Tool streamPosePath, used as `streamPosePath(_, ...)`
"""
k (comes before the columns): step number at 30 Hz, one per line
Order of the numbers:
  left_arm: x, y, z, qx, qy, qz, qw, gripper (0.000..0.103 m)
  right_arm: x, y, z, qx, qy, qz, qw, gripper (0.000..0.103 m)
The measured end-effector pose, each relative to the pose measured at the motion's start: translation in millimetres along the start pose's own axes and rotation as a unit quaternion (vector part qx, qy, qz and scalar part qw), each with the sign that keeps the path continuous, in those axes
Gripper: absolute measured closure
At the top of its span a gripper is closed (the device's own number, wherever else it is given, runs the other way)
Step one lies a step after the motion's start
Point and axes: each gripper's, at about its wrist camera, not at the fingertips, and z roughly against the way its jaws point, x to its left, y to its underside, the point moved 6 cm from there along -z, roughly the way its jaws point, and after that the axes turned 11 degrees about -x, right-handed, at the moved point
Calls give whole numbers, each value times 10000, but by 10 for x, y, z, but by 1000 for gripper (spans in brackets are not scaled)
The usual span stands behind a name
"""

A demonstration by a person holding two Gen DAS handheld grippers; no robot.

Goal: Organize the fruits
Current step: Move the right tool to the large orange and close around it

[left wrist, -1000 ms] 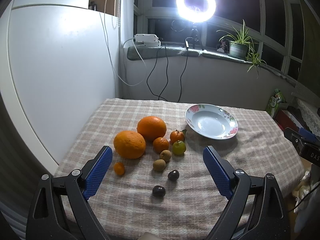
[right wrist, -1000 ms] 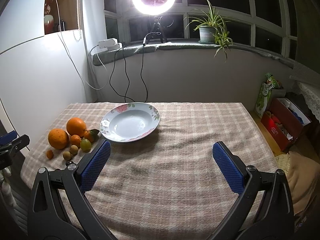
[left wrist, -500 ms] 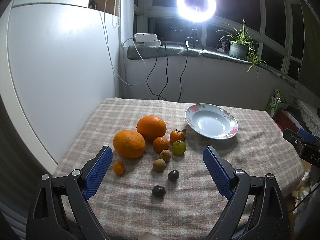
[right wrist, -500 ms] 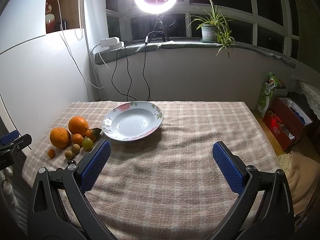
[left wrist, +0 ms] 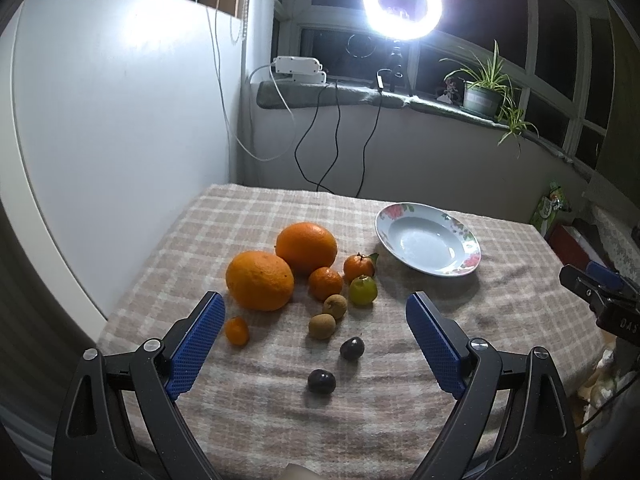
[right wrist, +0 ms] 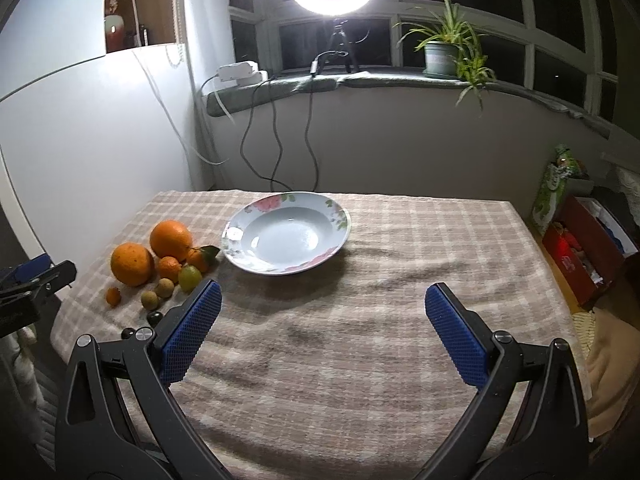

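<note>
Left wrist view: almost nothing had shifted over the last second. My left gripper (left wrist: 316,334) hung with jaws wide apart, empty, over the fruits (left wrist: 308,280), which lay clustered just left of the empty plate (left wrist: 470,258). No pick begun.

Right wrist view: the plate had slid slightly rightward in frame. My right gripper (right wrist: 323,330) was spread, empty, near the plate. Only this view showed bare cloth (right wrist: 420,240) right of the plate.

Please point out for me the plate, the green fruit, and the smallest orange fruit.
plate (right wrist: 262,270): right wrist view, on the near rim.
green fruit (left wrist: 363,290): left wrist view, on the middle of its skin.
smallest orange fruit (left wrist: 237,331): left wrist view, on its middle.
</note>
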Motion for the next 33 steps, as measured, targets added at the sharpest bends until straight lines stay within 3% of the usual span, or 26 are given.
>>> streamPosePath(8, 288, 111, -139, 226, 53, 441, 9988, 11, 263, -40, -146, 107, -443, 212, 9987, 0)
streamPosePath(18, 629, 183, -331, 491, 287, 881, 9945, 11, 862, -92, -444, 558, -1596, 110, 9855, 0)
streamPosePath(24, 726, 205, -515, 629, 459, 929, 9926, 12, 1426, -73, -769, 1300, -2592, -281, 9566, 0)
streamPosePath(29, 775, 237, -703, 775, 612, 957, 9905, 17, 1783, -20, -1060, 1732, -2882, -481, 9405, 2)
streamPosePath(33, 827, 260, -833, 892, 733, 1084, 9874, 25, 2014, 72, -1356, 2312, -3084, -884, 9185, 14)
